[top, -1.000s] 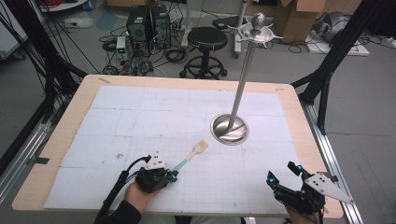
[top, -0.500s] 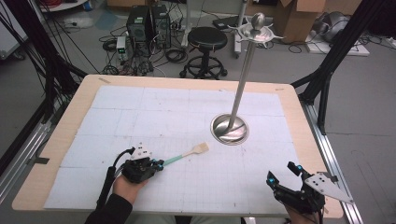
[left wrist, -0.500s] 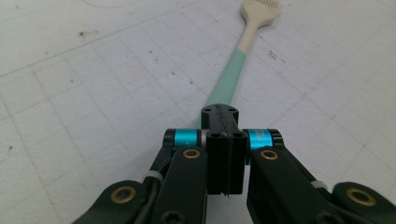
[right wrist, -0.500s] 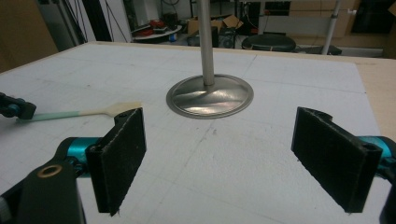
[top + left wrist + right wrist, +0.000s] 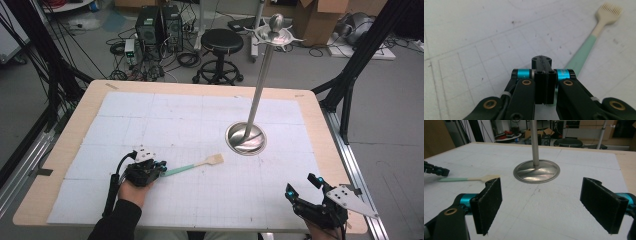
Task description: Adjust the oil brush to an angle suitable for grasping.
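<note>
- Your left gripper (image 5: 159, 167) rests low on the white gridded mat (image 5: 200, 125), its jaws pressed fully together with nothing between them.
- The basting brush (image 5: 192, 167), mint-green handle and cream bristle head, lies flat on the mat just beside that gripper's tip; in the left gripper view (image 5: 541, 75) the handle (image 5: 584, 53) runs past the right side of the shut jaws.
- Your right gripper (image 5: 305, 186) sits at the near right table edge, jaws spread wide and holding nothing (image 5: 544, 205).
- The steel stand (image 5: 246, 137) is well apart from the brush.
</note>
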`<state>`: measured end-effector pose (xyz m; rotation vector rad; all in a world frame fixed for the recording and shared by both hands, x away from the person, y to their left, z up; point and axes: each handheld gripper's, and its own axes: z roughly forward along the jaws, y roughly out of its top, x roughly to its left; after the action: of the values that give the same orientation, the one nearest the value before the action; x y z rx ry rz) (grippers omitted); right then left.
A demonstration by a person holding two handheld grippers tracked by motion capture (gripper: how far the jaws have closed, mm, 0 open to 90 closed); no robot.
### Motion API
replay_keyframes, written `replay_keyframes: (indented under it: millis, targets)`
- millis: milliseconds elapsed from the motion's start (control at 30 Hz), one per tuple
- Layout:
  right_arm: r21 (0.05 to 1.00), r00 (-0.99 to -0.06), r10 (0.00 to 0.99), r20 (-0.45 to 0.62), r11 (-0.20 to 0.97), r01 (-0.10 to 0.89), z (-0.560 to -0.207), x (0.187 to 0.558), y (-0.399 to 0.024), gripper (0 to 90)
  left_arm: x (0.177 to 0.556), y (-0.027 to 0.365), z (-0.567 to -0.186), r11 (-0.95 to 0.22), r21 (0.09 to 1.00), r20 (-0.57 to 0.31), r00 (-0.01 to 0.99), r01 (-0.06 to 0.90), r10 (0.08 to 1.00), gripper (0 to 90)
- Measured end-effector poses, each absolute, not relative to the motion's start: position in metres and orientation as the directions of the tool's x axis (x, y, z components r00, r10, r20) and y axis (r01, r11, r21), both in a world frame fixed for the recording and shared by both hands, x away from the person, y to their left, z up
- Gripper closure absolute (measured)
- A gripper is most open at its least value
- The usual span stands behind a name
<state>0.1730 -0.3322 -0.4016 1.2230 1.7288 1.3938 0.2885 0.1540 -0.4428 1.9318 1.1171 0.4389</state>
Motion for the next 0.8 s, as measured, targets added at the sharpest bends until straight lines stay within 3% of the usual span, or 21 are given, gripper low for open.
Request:
replay_keyframes:
  millis: [167,533,800]
  targets:
    - [0.958,-0.403,0.91,0.094,0.027,0.286,-0.402,0.174,-0.331,16.2,0.298,0.149,-0.435,-0.18,0.817,-0.176,0.534,0.547,0.827,89.4]
    - [0.959,-0.402,0.91,0.098,0.022,0.283,-0.402,0.174,-0.333,16.2,0.346,0.078,-0.431,-0.322,0.744,-0.155,0.62,0.585,0.769,89.3]
    - [0.959,-0.405,0.909,0.099,0.022,0.283,-0.402,0.175,-0.333,16.2,0.345,0.042,-0.441,-0.398,0.722,-0.129,0.675,0.566,0.726,89.3]
